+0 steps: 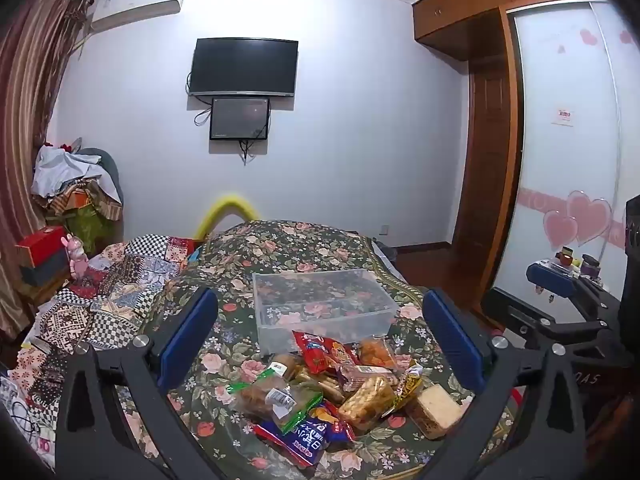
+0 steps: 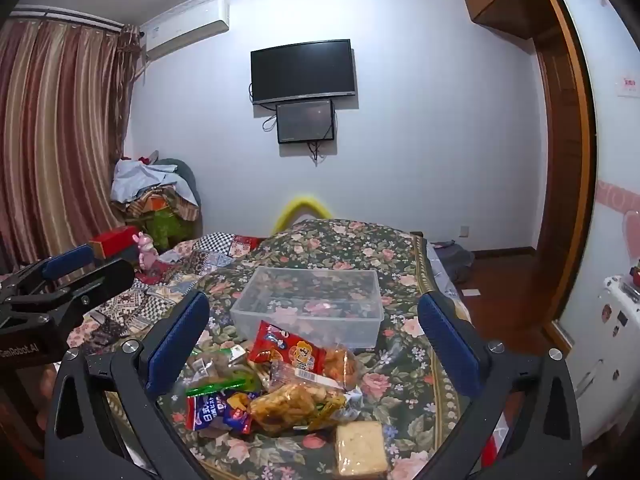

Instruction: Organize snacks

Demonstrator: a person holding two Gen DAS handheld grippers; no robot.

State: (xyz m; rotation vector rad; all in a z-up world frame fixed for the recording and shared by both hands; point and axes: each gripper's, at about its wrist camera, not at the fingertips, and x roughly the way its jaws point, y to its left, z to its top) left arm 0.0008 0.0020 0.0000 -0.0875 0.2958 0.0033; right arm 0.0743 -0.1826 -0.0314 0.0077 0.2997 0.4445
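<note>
Left tool (image 1: 320, 344) spread wide, blue pads (image 1: 188, 338) apart, gripping nothing, touching nothing. Right tool (image 2: 314, 346) likewise wide apart, holding nothing, hovering above the bed (image 2: 404, 364).

Between and below the pads, near the bed's front edge: a heap of snacks (image 1: 332, 392). Nearest, a blue packet (image 1: 304, 440) and a pale cake slice in clear wrap (image 2: 360, 452), the latter toward the front-right of the heap. Mid-heap, a golden crispy snack pack (image 2: 286, 404) and a green-trimmed bag (image 1: 276, 400). At the far side, a red packet (image 2: 288, 346) leaning against the clear plastic bin (image 2: 312, 304).

Bin upright, open-topped, seemingly without contents, toward the middle of the floral bedspread.

Beyond, on the wall: a television (image 1: 244, 67) with a smaller screen (image 1: 240, 119) beneath.
</note>
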